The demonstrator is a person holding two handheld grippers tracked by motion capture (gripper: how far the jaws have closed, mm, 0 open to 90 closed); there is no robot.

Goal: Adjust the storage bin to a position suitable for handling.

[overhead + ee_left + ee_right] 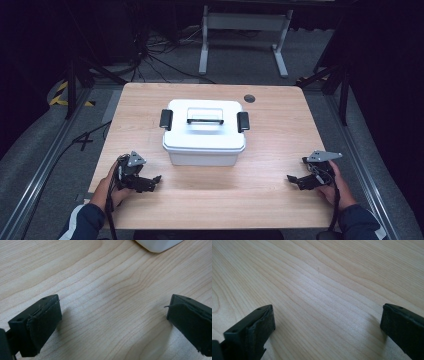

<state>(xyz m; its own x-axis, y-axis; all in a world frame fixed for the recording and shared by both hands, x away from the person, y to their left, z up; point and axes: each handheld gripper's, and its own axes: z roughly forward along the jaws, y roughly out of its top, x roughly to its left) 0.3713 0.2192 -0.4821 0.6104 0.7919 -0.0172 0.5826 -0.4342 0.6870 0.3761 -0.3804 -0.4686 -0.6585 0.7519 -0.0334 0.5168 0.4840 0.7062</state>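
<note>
The wooden table (210, 200) lies broad under me, its pale grain running beneath both of my tools. On it, toward twelve o'clock from my hands and near the middle of the top, sits the white storage box (204, 132), lid on, with a black latch (166, 119) at its nine o'clock end, another latch (243, 121) at its three o'clock end, and a carry handle (205, 115) lying flat across the lid. My left gripper (152, 182) rests low at about seven o'clock from the box, near its front corner but apart from it; its jaws stand wide apart with bare wood between them, and in the left gripper view a rounded corner of the box (158, 245) shows at one o'clock. My right gripper (295, 181) sits at about four o'clock from the box, well apart from it, jaws likewise spread wide over bare wood. A small dark round cap (249, 98) is set in the table at one o'clock beyond the box.
</note>
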